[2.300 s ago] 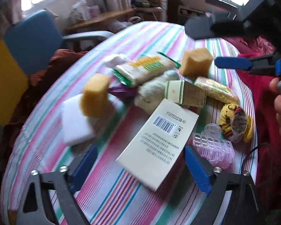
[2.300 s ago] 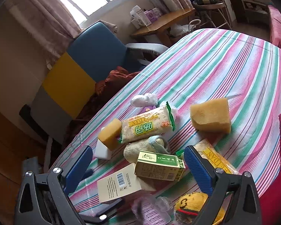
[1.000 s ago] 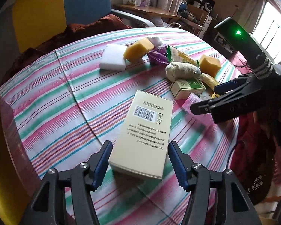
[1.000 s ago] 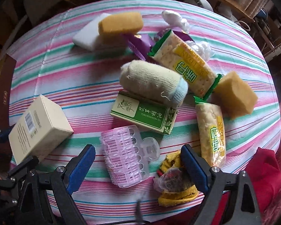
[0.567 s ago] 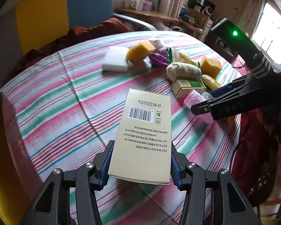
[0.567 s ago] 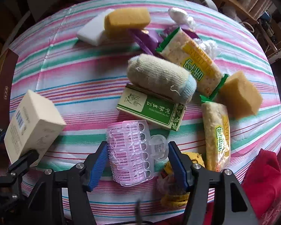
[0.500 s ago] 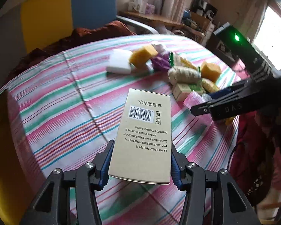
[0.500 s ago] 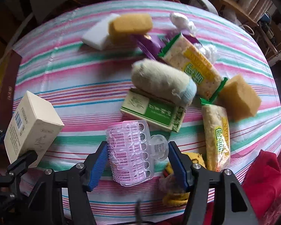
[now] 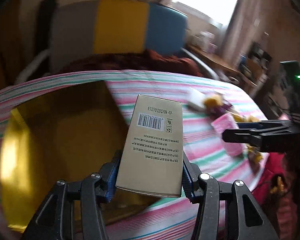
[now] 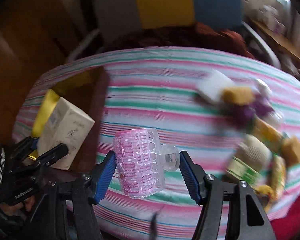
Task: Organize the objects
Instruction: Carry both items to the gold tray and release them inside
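Striped tablecloth (image 10: pixel 150 104), yellow/blue chair (image 10: pixel 180 2) behind; L fingers (image 9: pixel 185 173) clamp box (image 9: pixel 153 146), R fingers (image 10: pixel 106 172) clamp pink holder (image 10: pixel 139 162).

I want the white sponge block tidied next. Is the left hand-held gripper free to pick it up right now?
Probably not. The left hand-held gripper is shut on the cream box, and the white sponge block lies far across the striped tablecloth.
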The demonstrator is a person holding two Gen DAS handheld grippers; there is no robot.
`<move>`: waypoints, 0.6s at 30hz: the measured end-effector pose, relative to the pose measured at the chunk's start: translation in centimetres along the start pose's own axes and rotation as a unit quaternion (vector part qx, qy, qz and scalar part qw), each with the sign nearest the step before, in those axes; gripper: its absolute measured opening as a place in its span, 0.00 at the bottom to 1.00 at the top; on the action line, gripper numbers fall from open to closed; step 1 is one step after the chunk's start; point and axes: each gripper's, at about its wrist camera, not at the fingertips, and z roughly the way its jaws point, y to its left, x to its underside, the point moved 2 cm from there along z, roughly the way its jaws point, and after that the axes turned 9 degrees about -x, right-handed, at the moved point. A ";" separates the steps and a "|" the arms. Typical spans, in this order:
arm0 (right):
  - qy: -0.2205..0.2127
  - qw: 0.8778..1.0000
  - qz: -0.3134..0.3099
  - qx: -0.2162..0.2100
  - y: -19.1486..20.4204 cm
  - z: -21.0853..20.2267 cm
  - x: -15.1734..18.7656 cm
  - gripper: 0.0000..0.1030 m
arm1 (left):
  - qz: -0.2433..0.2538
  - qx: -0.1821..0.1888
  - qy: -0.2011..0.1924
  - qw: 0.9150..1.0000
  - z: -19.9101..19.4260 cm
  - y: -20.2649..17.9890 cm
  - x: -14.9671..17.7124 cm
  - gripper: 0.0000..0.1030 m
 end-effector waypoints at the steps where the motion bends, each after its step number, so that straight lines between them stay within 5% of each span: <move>1: 0.001 1.000 -0.012 -0.013 1.8 1.0 -0.5 0.63 | -0.012 -0.019 -0.003 1.000 -0.4 1.6 0.3 0.52; 9: 0.016 0.995 -0.082 -0.048 11.8 6.6 -1.7 0.64 | -0.093 -0.143 0.009 0.985 -1.1 11.7 4.2 0.52; 14: 0.011 0.990 -0.136 -0.032 16.3 8.6 -0.9 0.64 | -0.128 -0.172 0.007 0.977 -1.8 14.7 6.0 0.67; 18: -0.015 0.987 -0.158 -0.005 17.9 7.7 -0.2 0.65 | -0.138 -0.182 -0.011 0.973 -3.0 15.1 6.9 0.68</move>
